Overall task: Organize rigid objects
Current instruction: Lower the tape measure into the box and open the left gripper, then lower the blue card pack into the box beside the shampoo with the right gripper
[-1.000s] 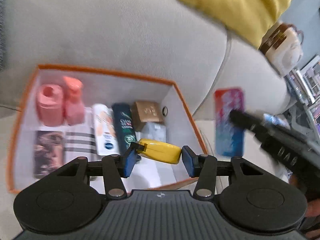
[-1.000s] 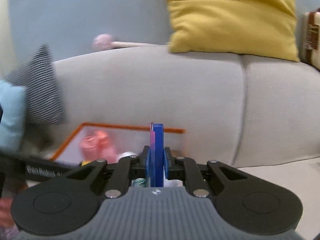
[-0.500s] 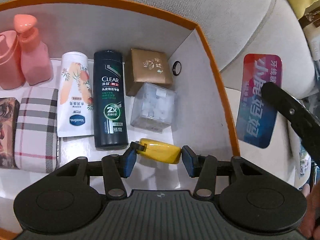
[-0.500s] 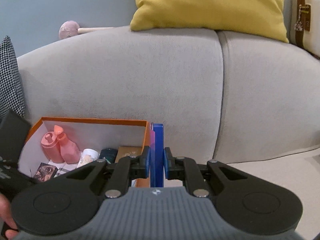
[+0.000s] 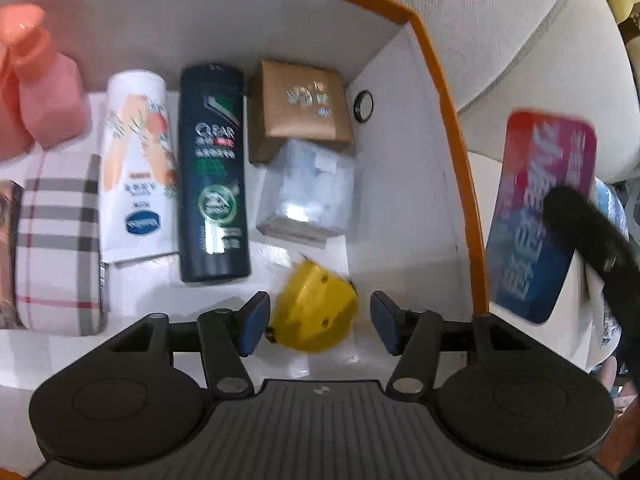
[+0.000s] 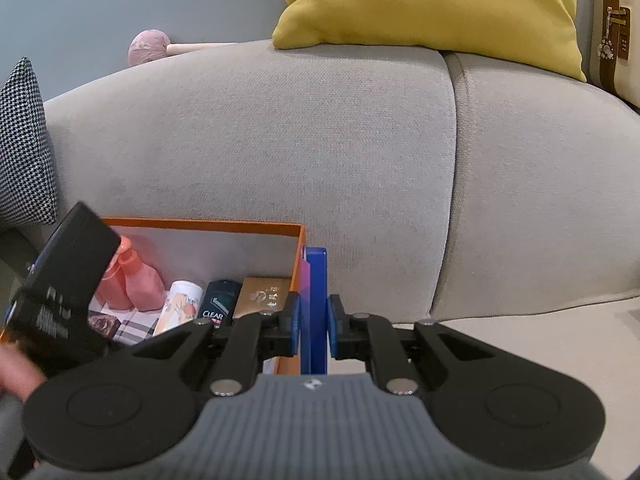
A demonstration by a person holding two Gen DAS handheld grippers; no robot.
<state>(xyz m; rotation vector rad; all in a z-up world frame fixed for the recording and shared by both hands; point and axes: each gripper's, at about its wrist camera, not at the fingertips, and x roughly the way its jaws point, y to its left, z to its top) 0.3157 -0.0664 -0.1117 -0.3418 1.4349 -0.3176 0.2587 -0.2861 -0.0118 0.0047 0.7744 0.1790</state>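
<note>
Left fingers [image 5: 254, 322] just spread off the yellow case [image 5: 314, 312]; right fingers [image 6: 294, 320] pinch the flat tin [image 6: 316, 312].

1. Left wrist view: looks steeply down, close above the orange-rimmed box [image 5: 452, 92]; sofa cushion [image 5: 500, 20] at upper right.
2. Right wrist view: lower slant, just outside the box's right wall [image 6: 298, 256]; faces the sofa back [image 6: 280, 128] and yellow pillow [image 6: 432, 4].
3. Shared: box interior, including the CLEAR bottle [image 5: 212, 172] [image 6: 218, 304]; sofa.
</note>
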